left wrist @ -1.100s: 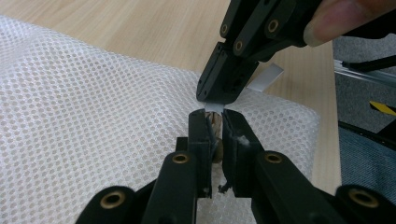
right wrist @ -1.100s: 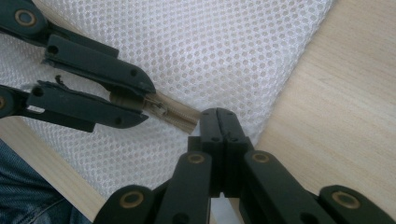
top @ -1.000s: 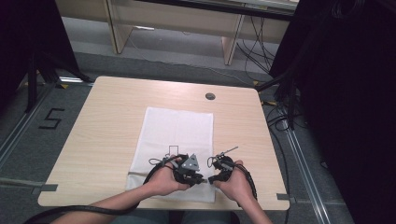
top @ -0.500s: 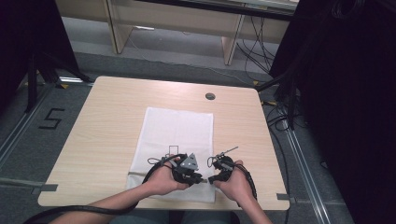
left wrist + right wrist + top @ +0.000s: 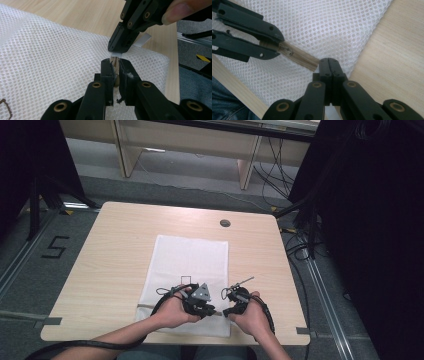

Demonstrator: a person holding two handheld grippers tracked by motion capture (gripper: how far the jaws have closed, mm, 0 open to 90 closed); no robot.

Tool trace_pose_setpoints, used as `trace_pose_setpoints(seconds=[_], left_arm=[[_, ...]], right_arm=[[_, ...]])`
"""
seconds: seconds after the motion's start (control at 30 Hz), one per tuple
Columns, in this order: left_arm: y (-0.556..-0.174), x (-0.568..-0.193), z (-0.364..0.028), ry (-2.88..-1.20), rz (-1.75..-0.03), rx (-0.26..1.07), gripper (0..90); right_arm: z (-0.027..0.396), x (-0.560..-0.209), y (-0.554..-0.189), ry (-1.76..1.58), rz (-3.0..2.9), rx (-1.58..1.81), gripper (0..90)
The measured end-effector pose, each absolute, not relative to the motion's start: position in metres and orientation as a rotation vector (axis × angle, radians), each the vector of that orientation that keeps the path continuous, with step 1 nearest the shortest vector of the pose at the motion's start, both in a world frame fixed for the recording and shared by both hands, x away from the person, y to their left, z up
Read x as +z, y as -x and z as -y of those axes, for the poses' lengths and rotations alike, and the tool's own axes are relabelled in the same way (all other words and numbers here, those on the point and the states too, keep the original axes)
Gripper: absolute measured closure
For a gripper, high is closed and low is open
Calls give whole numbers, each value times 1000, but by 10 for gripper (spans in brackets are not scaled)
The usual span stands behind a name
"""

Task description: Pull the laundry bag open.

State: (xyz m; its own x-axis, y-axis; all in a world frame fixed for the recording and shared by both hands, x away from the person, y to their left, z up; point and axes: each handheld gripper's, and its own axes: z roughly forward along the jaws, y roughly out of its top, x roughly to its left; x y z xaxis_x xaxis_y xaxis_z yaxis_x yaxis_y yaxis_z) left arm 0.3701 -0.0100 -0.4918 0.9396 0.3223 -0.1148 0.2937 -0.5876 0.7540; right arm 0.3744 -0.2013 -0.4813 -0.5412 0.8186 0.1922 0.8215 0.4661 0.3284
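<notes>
Pinning beige zipper tape (image 5: 297, 56) with left gripper (image 5: 115, 65) at 9 o'clock; right gripper (image 5: 329, 65) clamps the white pull tab (image 5: 140, 41) at 3 o'clock, tensioning mesh bag (image 5: 192, 262).

The high view looks forward and down from above the person's side, far enough to take in the whole table (image 5: 125, 250). Each gripper view rides low and very close (its own jaws rising from the bottom), facing the other gripper. Both share the mesh bag (image 5: 50, 57) and its zipper (image 5: 298, 57).
</notes>
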Motion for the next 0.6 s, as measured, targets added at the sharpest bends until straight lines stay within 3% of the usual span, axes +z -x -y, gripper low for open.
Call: trace_pose_setpoints(seconds=[0.6], left_arm=[[-370, -488, 5, -2240, -425, 50, 819]], right_arm=[[201, -481, -374, 1502, 2681, -607, 900]])
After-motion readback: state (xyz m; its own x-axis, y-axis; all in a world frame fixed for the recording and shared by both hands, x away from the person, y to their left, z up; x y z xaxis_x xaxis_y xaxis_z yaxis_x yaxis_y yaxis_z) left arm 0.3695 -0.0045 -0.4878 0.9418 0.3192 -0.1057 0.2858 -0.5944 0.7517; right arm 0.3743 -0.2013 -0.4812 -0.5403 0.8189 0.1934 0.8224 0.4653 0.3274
